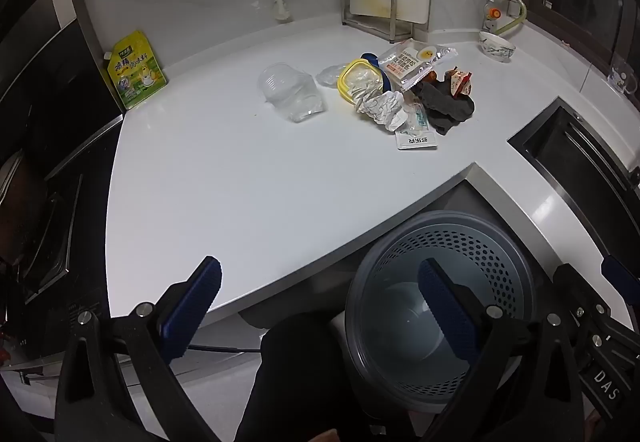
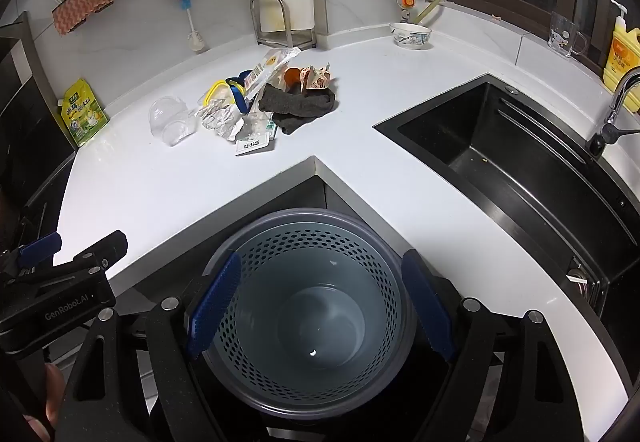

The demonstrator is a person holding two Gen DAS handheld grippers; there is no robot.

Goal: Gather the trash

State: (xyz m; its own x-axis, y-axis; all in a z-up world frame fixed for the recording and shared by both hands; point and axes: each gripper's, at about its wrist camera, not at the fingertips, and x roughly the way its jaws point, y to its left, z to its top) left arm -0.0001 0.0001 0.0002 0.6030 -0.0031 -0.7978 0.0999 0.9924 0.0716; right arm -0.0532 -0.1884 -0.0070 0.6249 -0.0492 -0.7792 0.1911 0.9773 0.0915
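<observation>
A heap of trash lies on the white counter [image 1: 224,178]: a clear plastic cup [image 1: 290,92], a yellow-rimmed lid [image 1: 358,80], crumpled foil [image 1: 380,108], a snack wrapper [image 1: 412,66], a dark cloth [image 1: 448,108] and a small white packet [image 1: 416,140]. The same heap shows in the right wrist view, with the cup [image 2: 170,122], foil [image 2: 220,120] and cloth [image 2: 300,106]. A grey perforated bin [image 2: 312,306] stands below the counter corner, also in the left wrist view [image 1: 440,294]. My left gripper [image 1: 320,306] is open and empty over the counter's front edge. My right gripper [image 2: 320,306] is open and empty above the bin.
A black sink [image 2: 516,162] with a tap [image 2: 616,102] sits at the right. A green seasoning pouch [image 1: 134,72], a bowl [image 2: 410,36], a cutting-board rack [image 2: 280,22], a glass mug [image 2: 564,36] and a yellow soap bottle [image 2: 624,62] stand along the wall. A stove [image 1: 44,226] is at the left.
</observation>
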